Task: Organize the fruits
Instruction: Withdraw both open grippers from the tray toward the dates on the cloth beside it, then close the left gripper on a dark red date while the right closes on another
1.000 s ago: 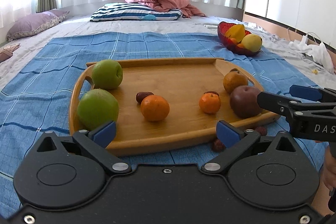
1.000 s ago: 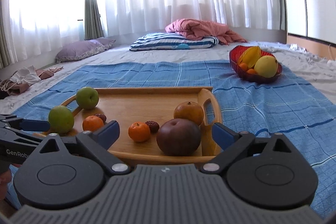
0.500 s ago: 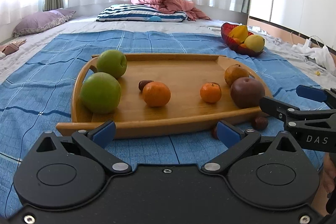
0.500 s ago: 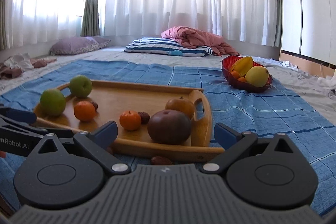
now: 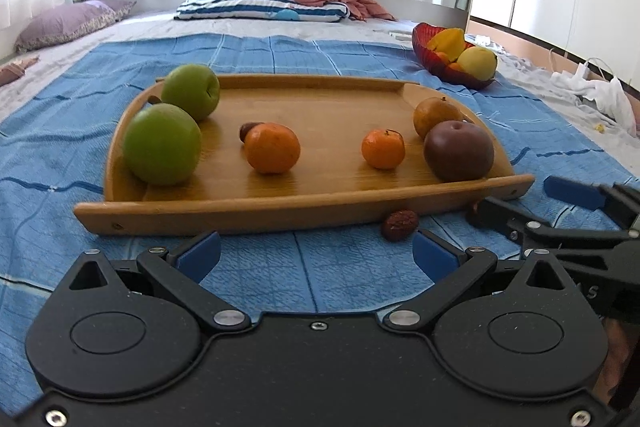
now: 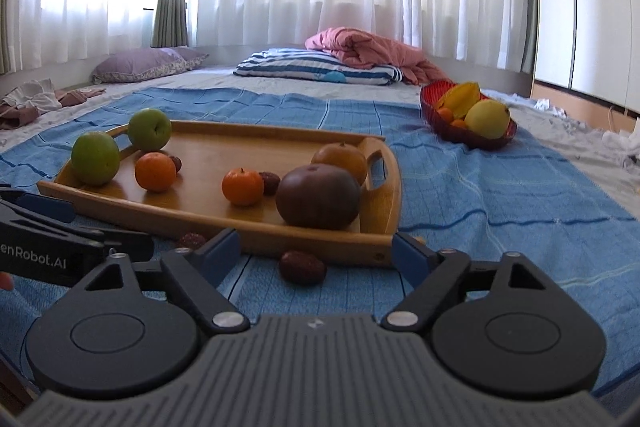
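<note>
A wooden tray (image 5: 332, 107) (image 6: 248, 151) on the blue cloth holds two green apples (image 5: 162, 149), two oranges (image 5: 272, 147), a dark purple fruit (image 5: 458, 150) (image 6: 318, 195), a brown-orange fruit (image 5: 436, 111) and small dates. Two loose dates lie on the cloth before the tray's near edge (image 5: 399, 224) (image 6: 302, 267). My left gripper (image 5: 316, 255) is open and empty, low before the tray. My right gripper (image 6: 316, 253) is open and empty, its fingers either side of a loose date.
A red bowl (image 5: 436, 67) (image 6: 464, 135) with yellow and orange fruit stands at the back right on the cloth. Pillows and a pink blanket (image 6: 360, 47) lie beyond. White cloth and cables (image 5: 596, 91) lie at the far right.
Both grippers have drawn back and down from the tray. The tray's near edge and the loose dates on the cloth now show in front of the fingers.
</note>
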`<state>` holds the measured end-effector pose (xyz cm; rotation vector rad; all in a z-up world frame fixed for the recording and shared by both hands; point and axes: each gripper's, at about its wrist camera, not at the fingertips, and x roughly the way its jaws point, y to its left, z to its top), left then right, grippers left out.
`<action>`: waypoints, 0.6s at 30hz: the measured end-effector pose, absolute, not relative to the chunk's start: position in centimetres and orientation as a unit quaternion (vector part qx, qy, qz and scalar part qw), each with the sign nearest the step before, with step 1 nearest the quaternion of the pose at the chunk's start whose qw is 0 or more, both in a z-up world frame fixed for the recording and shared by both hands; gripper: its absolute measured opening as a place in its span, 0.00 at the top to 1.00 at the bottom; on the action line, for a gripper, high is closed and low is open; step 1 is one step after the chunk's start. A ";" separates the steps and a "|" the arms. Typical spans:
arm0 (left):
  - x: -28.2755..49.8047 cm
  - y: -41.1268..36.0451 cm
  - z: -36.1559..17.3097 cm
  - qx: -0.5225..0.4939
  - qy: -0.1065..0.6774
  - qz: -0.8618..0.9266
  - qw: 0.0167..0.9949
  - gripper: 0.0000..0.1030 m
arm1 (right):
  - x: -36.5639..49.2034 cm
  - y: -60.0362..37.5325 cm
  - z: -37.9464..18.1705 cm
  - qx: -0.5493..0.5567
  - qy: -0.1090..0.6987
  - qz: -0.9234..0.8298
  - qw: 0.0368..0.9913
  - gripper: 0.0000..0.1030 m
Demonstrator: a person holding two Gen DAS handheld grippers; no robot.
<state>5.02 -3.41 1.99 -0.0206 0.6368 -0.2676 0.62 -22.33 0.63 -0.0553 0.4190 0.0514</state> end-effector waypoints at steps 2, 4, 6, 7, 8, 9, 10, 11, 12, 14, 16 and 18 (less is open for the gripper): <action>5.1 -3.6 1.9 -0.018 0.316 -0.134 0.939 0.02 | 0.6 -22.5 0.4 -0.010 0.214 0.030 0.976 0.22; 5.2 -3.7 1.8 -0.024 0.321 -0.137 0.937 0.04 | 0.7 -22.7 0.1 0.014 0.222 0.034 0.974 0.27; 5.4 -3.8 1.8 -0.030 0.326 -0.137 0.935 0.08 | 0.9 -22.7 -0.1 0.028 0.225 0.033 0.973 0.32; 5.5 -3.9 1.8 -0.033 0.328 -0.138 0.934 0.09 | 0.9 -22.7 -0.2 0.031 0.226 0.032 0.973 0.36; 5.6 -3.9 1.9 -0.036 0.330 -0.140 0.933 0.10 | 1.0 -22.6 -0.2 0.035 0.227 0.030 0.973 0.39; 5.7 -4.0 1.9 -0.038 0.332 -0.141 0.932 0.13 | 1.1 -22.5 -0.3 0.037 0.228 0.029 0.973 0.41; 5.8 -4.1 2.0 -0.041 0.332 -0.142 0.931 0.14 | 1.2 -22.4 -0.3 0.041 0.229 0.027 0.972 0.43; 5.9 -4.3 2.0 -0.043 0.333 -0.144 0.931 0.18 | 1.2 -22.4 -0.4 0.046 0.229 0.025 0.972 0.45; 6.0 -4.3 2.0 -0.046 0.334 -0.145 0.930 0.21 | 1.3 -22.5 -0.4 0.051 0.230 0.023 0.972 0.46; 6.2 -4.6 1.9 -0.051 0.335 -0.146 0.930 0.30 | 1.5 -22.5 -0.4 0.063 0.233 0.019 0.970 0.49; 6.4 -4.8 1.8 -0.055 0.339 -0.148 0.927 0.39 | 1.6 -22.5 -0.5 0.070 0.236 0.017 0.969 0.51; 6.6 -5.1 1.8 -0.055 0.339 -0.149 0.927 0.43 | 1.7 -22.3 -0.5 0.068 0.238 0.013 0.969 0.55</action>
